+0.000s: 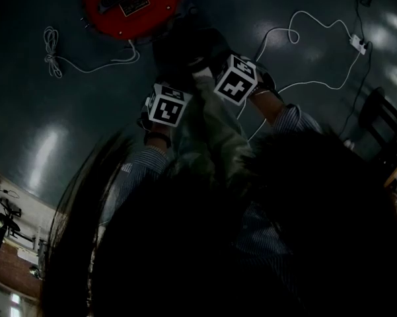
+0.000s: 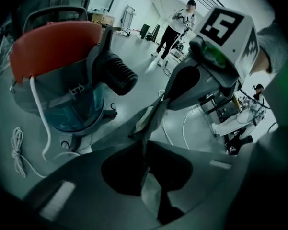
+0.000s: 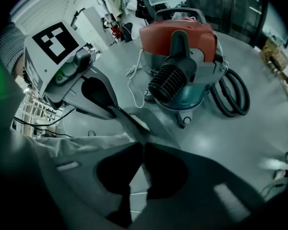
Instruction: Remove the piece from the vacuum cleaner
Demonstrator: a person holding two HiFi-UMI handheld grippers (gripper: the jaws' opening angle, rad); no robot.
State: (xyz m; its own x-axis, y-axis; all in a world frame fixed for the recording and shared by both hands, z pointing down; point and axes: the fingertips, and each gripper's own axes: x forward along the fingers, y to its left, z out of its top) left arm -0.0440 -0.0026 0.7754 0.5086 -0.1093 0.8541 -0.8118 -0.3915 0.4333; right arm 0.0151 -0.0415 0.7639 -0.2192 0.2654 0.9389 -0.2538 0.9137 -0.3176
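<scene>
The vacuum cleaner (image 1: pixel 132 2) has a red lid over a teal drum and stands on the floor ahead of me, its black inlet port (image 2: pixel 117 73) facing the grippers. It also shows in the right gripper view as the vacuum cleaner (image 3: pixel 182 56). A grey-green fabric piece (image 1: pixel 208 134) hangs between the two grippers and away from the machine. My left gripper (image 2: pixel 144 138) is shut on a thin edge of it. My right gripper (image 3: pixel 143 143) is shut on the same edge, its tips touching the left one's. More of the fabric (image 3: pixel 72 145) drapes at the left.
A white power cord (image 1: pixel 86 65) lies coiled left of the vacuum. Another white cable runs to a power strip (image 1: pixel 359 43) at the right. A black hose (image 3: pixel 235 95) loops beside the drum. A person (image 2: pixel 175 25) stands far off. A dark chair (image 1: pixel 383 121) is at the right edge.
</scene>
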